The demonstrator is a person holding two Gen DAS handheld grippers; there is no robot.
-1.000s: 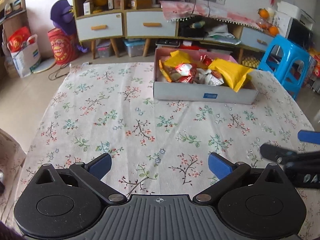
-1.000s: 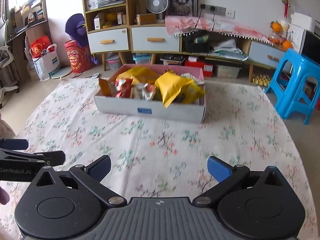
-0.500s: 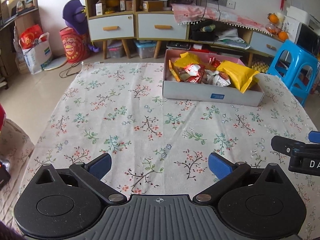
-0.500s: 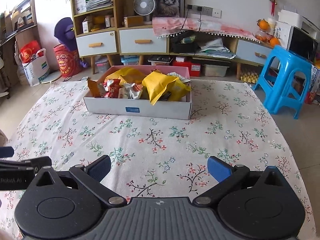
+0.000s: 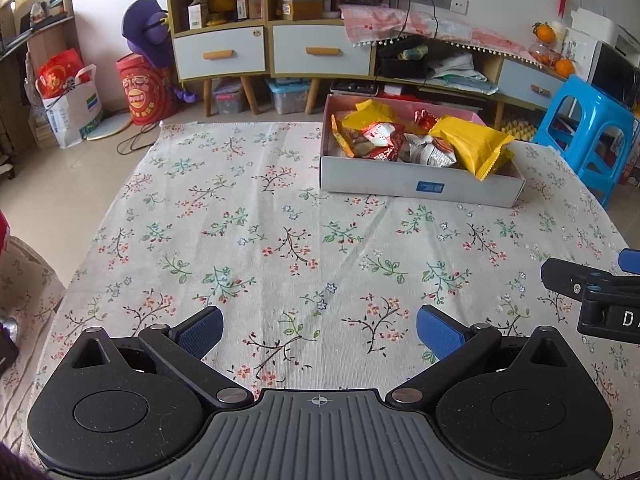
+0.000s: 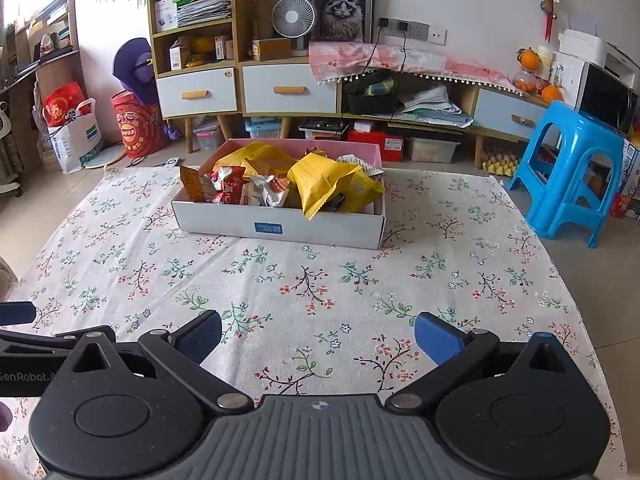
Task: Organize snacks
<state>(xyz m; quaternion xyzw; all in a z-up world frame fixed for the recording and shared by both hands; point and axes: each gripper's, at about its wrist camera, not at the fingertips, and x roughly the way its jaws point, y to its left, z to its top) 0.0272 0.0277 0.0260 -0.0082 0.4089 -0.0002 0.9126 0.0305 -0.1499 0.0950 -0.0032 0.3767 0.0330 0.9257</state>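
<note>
**Snack box full, both grippers empty**

The snack packets [image 5: 404,142] — yellow, red and silver — lay heaped in the white box [image 5: 420,186], which sat in the upper right of the left wrist view and upper centre of the right wrist view, on the floral tablecloth [image 5: 240,240]. The left gripper [image 5: 319,330] and right gripper [image 6: 318,334] hovered low in frame, jaws spread wide, holding nothing — well apart from the box. A blue stool [image 6: 572,172] stood at right.

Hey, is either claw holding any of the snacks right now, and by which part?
Nothing is held. The left claw and right claw are open; the snacks lie in the box.
</note>
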